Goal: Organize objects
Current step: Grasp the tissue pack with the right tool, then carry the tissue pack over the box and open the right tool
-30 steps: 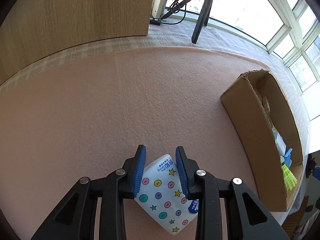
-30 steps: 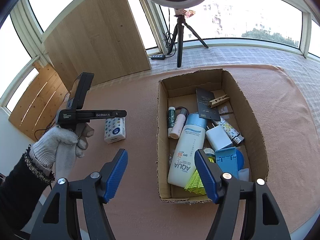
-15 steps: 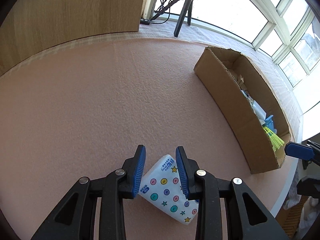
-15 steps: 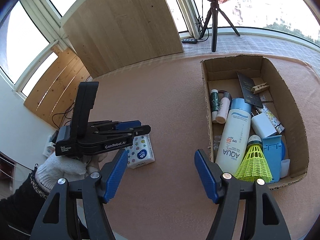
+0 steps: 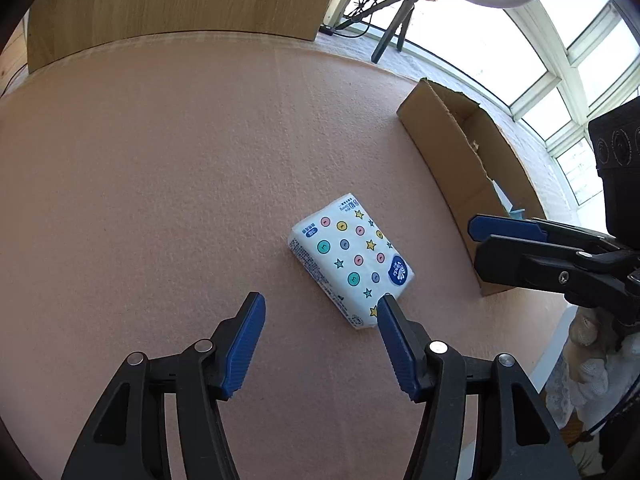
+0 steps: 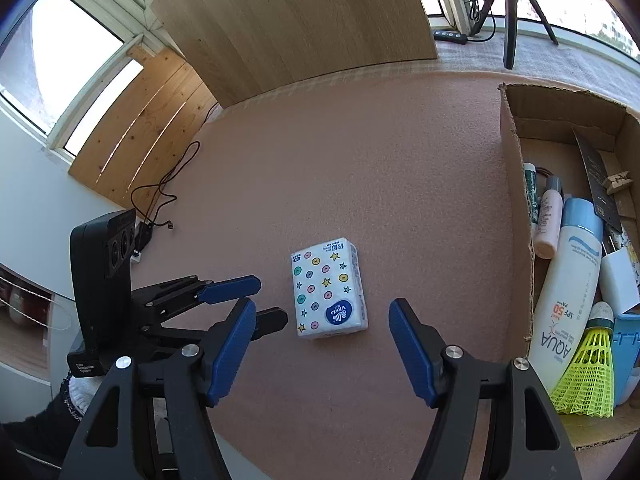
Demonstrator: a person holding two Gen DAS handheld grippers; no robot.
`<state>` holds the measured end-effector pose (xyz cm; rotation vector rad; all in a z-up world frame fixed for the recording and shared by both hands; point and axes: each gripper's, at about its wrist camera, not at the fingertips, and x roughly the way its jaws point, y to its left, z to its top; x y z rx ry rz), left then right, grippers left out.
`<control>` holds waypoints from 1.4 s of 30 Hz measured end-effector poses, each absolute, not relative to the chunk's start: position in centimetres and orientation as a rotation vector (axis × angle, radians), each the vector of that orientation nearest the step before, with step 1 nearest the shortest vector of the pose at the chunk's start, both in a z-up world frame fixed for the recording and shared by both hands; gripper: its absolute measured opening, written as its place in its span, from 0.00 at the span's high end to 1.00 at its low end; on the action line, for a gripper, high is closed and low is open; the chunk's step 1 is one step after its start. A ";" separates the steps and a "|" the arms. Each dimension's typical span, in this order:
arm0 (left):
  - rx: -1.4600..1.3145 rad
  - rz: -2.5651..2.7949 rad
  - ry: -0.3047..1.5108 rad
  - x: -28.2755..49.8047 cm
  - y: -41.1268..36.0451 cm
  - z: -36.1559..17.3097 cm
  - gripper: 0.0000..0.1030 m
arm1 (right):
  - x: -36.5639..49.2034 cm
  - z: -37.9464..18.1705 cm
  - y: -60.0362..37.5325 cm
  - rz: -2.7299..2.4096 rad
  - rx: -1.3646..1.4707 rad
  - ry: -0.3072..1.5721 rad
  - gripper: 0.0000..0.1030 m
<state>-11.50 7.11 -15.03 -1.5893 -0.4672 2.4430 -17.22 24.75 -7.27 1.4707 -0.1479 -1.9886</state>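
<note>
Two grippers were seen over a pink-covered counter (image 5: 160, 200). Nearest in the left wrist view, the left gripper (image 5: 320, 340) was opening, its blue pads spread with nothing pinched between them; the tip of one pad lay just at the near corner of a tissue pack (image 5: 351, 259). That pack, white with coloured dots and stars, lay flat on the counter, released and untouched on its top face. In the right wrist view the right gripper (image 6: 322, 350) was held spread above the counter, empty, with the tissue pack (image 6: 328, 289) seen just beyond the gap of its pads. Off to one side, the left gripper (image 6: 228, 292) was seen near the pack. Farther off, an open cardboard box (image 6: 516, 208) stood well apart from the pack, filled with a sunscreen bottle (image 6: 568, 280), a yellow shuttlecock (image 6: 590, 376) and small tubes. Beyond, a wooden board (image 6: 296, 20) and a tripod (image 6: 510, 4) were seen by the windows.
</note>
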 end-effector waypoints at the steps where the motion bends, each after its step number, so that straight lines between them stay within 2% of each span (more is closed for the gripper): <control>1: -1.593 2.441 -0.471 -11.4 7.4 -15.2 0.37 | -17.5 -7.6 24.4 -1.980 1.482 -0.132 0.36; 10: -1.616 2.442 -0.445 -12.2 9.2 -15.8 0.36 | -19.1 -10.3 21.8 -1.955 1.579 -0.025 0.36; 18: -1.610 2.413 -0.510 -13.0 9.2 -16.4 0.36 | -19.5 -11.8 21.0 -1.922 1.618 0.001 0.37; 20: -1.607 2.408 -0.531 -13.0 9.1 -16.6 0.37 | -19.6 -12.2 21.0 -1.911 1.629 -0.006 0.40; 22: -1.605 2.402 -0.547 -13.0 8.9 -16.7 0.37 | -19.6 -12.5 21.1 -1.900 1.640 -0.016 0.47; 28: -1.596 2.391 -0.559 -13.0 8.6 -16.9 0.37 | -19.5 -12.7 21.0 -1.883 1.639 -0.055 0.56; 42: -1.552 2.401 -0.562 -12.7 8.5 -15.6 0.42 | -18.6 -11.3 20.9 -1.947 1.577 -0.053 0.66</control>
